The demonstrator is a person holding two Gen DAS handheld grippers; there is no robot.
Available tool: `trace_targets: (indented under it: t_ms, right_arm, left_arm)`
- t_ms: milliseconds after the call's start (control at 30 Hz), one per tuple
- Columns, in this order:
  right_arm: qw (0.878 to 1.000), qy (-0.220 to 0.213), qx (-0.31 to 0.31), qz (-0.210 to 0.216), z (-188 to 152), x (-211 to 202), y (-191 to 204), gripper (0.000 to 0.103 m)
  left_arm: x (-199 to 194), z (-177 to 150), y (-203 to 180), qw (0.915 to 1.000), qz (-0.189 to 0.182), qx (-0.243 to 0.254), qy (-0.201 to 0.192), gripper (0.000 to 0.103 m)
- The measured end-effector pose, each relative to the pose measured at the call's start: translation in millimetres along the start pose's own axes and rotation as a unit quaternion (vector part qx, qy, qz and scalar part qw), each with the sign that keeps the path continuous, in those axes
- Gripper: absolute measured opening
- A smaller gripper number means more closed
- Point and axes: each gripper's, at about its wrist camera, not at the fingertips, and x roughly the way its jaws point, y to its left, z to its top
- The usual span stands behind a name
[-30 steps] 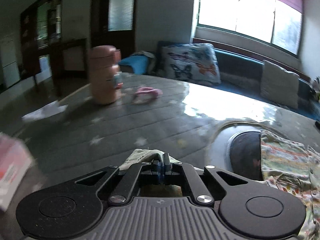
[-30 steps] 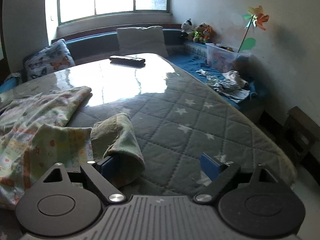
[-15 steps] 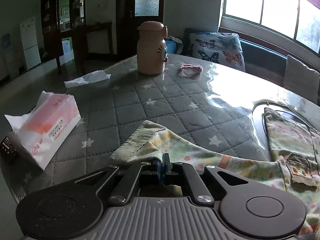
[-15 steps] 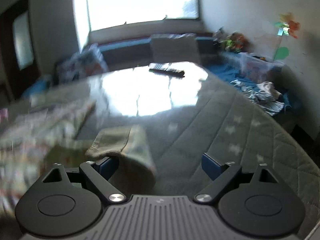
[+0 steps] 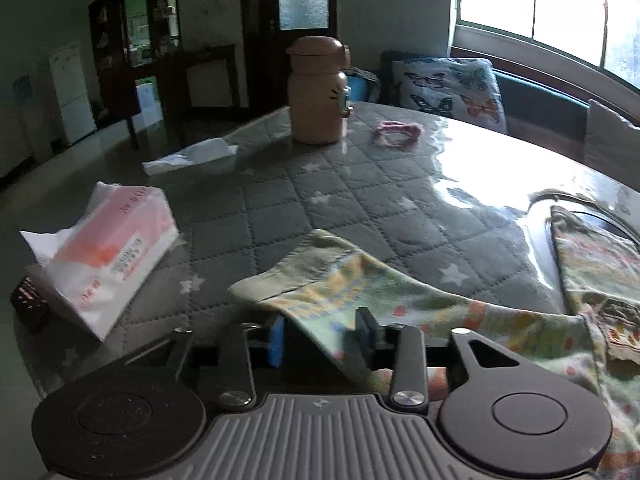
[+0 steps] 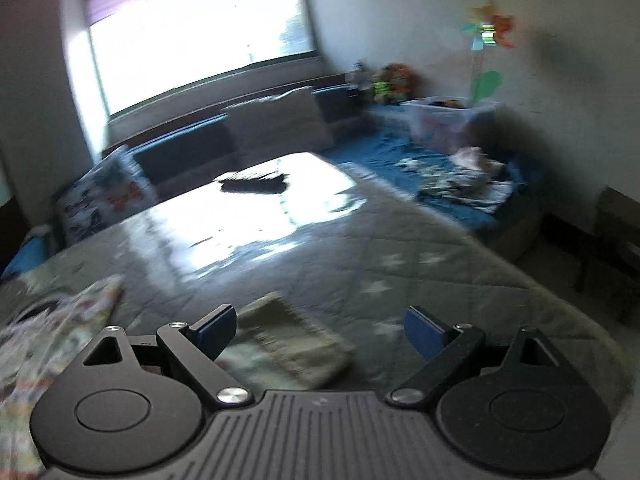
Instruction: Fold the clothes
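Both grippers spread: left gripper [image 5: 320, 336] released around the garment's [image 5: 400, 304] sleeve; right gripper [image 6: 316, 328] apparently above its blurred cuff.

One patterned garment [image 5: 432, 308], one tissue pack [image 5: 108, 260], one bottle [image 5: 318, 92], possibly one remote [image 6: 254, 182]

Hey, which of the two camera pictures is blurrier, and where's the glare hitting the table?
Right wrist view: smeared throughout, the remote and garment soft, window blown out, glare across the far table. Left wrist view: mostly sharp, the bottle crisp, glare on the table's right side, dim room behind.
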Motion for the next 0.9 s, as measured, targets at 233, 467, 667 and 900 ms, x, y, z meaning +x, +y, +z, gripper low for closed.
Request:
trace_targets:
  t_ms: [233, 467, 667, 900]
  right_arm:
    - [0.994, 0.049, -0.055, 0.079, -6.5, 31.0, 47.4, 0.093]
    - [0.990, 0.072, -0.098, 0.068, -19.1, 35.7, 55.0, 0.093]
    - [0.986, 0.079, -0.143, 0.033, -30.0, 23.2, 54.6, 0.093]
    - [0.988, 0.082, -0.129, 0.020, -26.4, 13.4, 53.2, 0.093]
  left_arm:
    - [-2.6, -0.7, 18.0, 0.9993, 0.037, -0.010, -0.003, 0.054]
    - [-15.4, 4.3, 23.9, 0.9992, 0.037, -0.003, -0.018, 0.057]
    - [-23.8, 4.8, -7.8, 0.9987, -0.026, 0.040, -0.020, 0.060]
    - [-29.7, -3.5, -69.7, 0.9882, -0.110, 0.106, -0.011, 0.060]
